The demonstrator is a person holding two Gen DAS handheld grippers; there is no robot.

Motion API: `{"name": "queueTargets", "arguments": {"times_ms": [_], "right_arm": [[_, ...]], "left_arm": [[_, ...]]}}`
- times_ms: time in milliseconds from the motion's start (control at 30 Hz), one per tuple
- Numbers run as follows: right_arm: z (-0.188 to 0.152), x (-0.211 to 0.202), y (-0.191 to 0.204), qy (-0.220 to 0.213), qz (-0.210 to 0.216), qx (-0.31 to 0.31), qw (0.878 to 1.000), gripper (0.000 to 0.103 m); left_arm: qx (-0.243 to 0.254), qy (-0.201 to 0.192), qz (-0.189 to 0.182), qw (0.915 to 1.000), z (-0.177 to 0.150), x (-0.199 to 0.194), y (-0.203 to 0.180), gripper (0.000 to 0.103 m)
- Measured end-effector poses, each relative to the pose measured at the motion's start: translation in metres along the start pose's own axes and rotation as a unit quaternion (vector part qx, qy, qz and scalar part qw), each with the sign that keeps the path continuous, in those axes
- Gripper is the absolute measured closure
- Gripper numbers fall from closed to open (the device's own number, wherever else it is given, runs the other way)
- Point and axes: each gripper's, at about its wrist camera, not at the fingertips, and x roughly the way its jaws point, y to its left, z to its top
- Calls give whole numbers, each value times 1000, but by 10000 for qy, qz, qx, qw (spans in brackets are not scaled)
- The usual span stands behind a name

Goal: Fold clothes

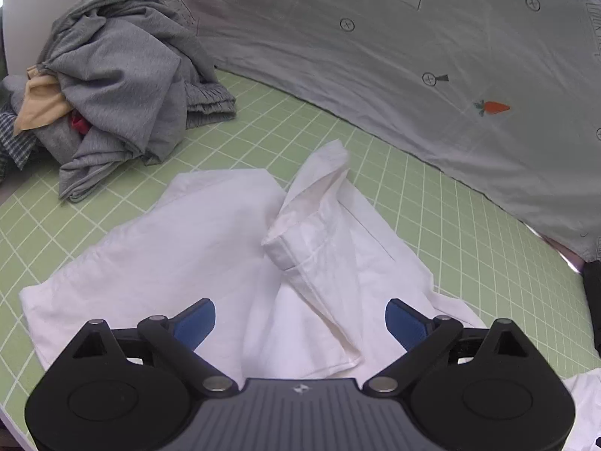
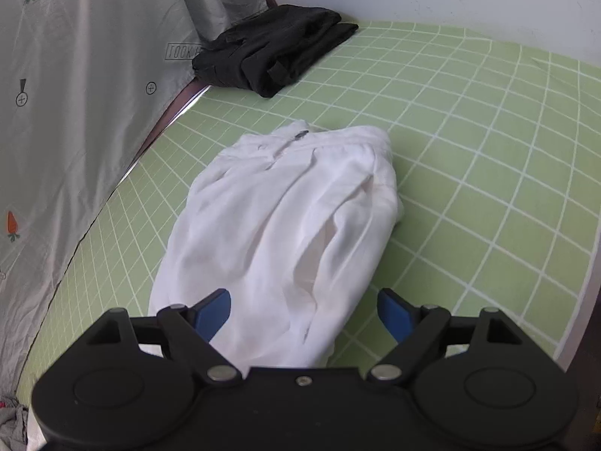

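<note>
A white garment (image 1: 195, 248) lies on the green grid mat (image 1: 469, 233), with one folded, cuffed end (image 1: 319, 203) sticking up in its middle. My left gripper (image 1: 300, 319) is open and empty just above the garment's near edge. In the right wrist view the white garment (image 2: 285, 218) lies lengthwise with its elastic waistband at the far end. My right gripper (image 2: 304, 312) is open and empty over its near end.
A heap of grey, yellow and checked clothes (image 1: 112, 86) sits at the mat's far left. A folded black garment (image 2: 278, 49) lies at the far edge by the wall. A grey printed sheet (image 1: 413, 56) runs along the mat's far side.
</note>
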Motion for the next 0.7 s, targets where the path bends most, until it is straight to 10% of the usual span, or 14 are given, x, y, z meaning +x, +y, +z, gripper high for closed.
{"name": "queueTargets", "arguments": {"times_ms": [167,233,267,700], "right_arm": [[7,4,3,-173,-153,161,9996,36],[12,3,2,-290,-223,399,9985,59],[15,2,3,-347,-309,354,9983,78],[119,7,136,-1408,70,-1223,9824,94]], "left_arm": [[-120,309,136,9994,6,30,2,16],[-281,458,174,9984,9,38,7,81],[-361,533,192,9977,11,41,11,91],[-893,-321,-421,9946,152,60,7,97]]}}
